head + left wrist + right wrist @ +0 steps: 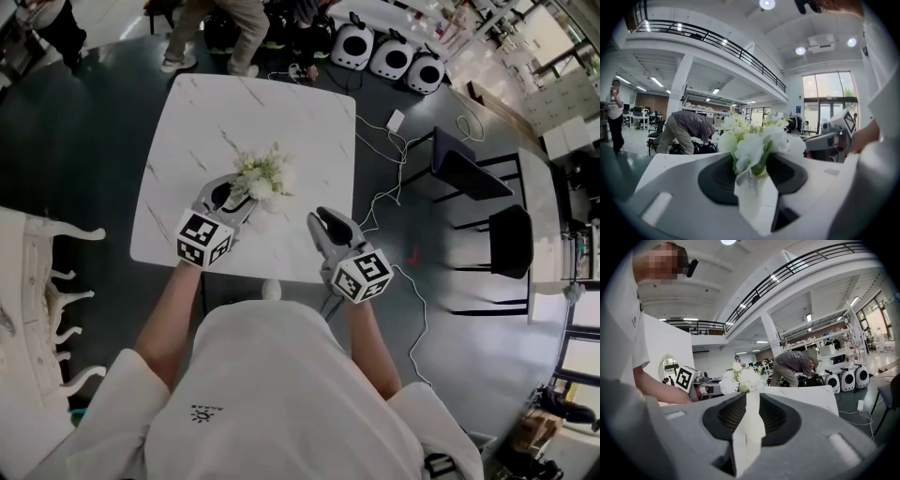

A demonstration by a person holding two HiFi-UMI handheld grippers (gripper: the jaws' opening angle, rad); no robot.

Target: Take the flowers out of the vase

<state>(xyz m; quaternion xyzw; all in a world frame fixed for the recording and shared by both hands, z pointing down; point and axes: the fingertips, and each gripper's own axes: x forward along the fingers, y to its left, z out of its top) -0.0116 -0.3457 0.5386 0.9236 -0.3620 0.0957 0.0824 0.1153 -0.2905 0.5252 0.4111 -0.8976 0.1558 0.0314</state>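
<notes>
A bunch of white flowers (265, 173) with green stems stands near the front of a white marble table (281, 103). The blooms hide the vase from above. My left gripper (236, 192) reaches into the bunch from the left. In the left gripper view the flowers (754, 140) fill the gap of that gripper (757, 164), and its black pads press on the stems. My right gripper (319, 222) hovers just right of the bunch. In the right gripper view the flowers (739, 379) lie beyond this gripper (749, 401), whose jaws stand a narrow gap apart with nothing between them.
Two people stand or bend past the table's far edge (220, 28). Three white rounded units (389, 56) sit on the dark floor behind it. Cables (384, 187) trail to the right, near black chairs (511, 239). A white ornate piece of furniture (37, 281) stands at the left.
</notes>
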